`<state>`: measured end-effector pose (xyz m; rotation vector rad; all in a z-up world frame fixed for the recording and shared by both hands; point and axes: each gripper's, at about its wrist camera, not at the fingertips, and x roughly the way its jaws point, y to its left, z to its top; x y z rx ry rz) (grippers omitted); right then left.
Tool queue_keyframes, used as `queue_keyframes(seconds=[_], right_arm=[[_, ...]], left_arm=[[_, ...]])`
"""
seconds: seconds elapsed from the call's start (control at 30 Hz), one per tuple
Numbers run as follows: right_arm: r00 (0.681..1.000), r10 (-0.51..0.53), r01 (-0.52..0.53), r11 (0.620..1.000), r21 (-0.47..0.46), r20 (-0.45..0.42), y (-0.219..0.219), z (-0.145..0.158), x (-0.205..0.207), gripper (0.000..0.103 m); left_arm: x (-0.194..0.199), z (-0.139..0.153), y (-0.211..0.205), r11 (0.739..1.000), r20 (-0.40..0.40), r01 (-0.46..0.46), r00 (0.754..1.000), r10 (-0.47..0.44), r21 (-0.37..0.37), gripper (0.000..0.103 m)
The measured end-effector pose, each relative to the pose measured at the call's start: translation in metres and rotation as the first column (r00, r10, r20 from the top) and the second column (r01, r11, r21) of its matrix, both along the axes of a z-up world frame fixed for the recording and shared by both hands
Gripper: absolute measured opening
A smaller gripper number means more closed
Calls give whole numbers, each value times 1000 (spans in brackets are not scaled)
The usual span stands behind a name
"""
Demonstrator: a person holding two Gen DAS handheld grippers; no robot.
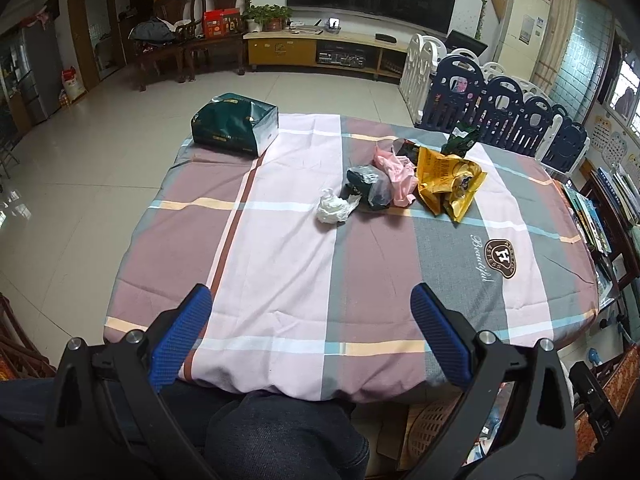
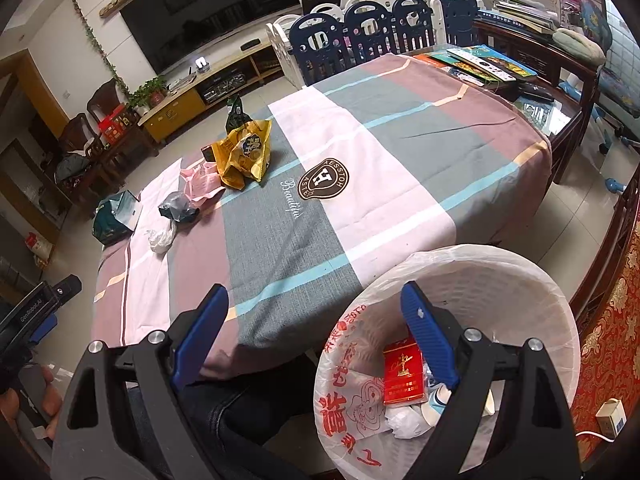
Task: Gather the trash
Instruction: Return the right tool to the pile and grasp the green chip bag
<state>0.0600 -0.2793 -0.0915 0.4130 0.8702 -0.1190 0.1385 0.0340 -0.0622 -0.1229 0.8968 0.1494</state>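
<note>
Both claws hang at the near edge of the counter (image 1: 280,264), which is draped in a checked cloth of pink, grey and mauve. The left claw (image 1: 311,334) gapes wide with nothing between its blue pads, a dark-trousered knee (image 1: 280,432) below it. The right claw (image 2: 316,334) stands just as wide and empty, one finger over the cloth, the other over the bin (image 2: 552,320).

That bin is the landmark: a white basket lined with a printed plastic bag, just off the counter's near edge. Inside lie a red cigarette pack (image 2: 402,376) and some crumpled white scraps (image 2: 404,420).

The trash waits well away from the bin, clustered toward the counter's far side. Nearest the bin's side of the heap is the yellow snack bag (image 1: 450,184), touching a crumpled pink wrapper (image 1: 396,172). Against that sits a dark, clear-wrapped bundle (image 1: 368,186), and just beside it a wad of white tissue (image 1: 332,208). Behind the yellow bag stands a small dark green packet (image 1: 460,140). Farthest from the bin, on the far corner, a dark green tissue pack (image 1: 234,124) lies alone.
</note>
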Motion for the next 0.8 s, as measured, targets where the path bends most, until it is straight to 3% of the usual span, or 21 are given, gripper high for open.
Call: queue_keyframes(seconds=[0.2,0.37,0.57,0.7,0.8], right_arm=[[1000,0,0,1000,20,5,1,1,6,86],[998,34,-33,999,-7,43,11,8,43,86],[993,85,-83,996,-33,81,24,2,137,86],[985,139,-128,985,-112,101,40,-4,210,86],[980,130,-97,972,-212,147,47,6,265,86]], left_arm=[[5,-10,6,1000,-36,-28,999,28,5,99],[12,-28,22,994,-97,-95,991,89,-51,99],[21,-50,34,982,-122,-168,980,157,-84,99],[28,-64,34,980,-125,-181,977,170,-84,99],[33,-74,33,979,-133,-188,975,177,-82,99]])
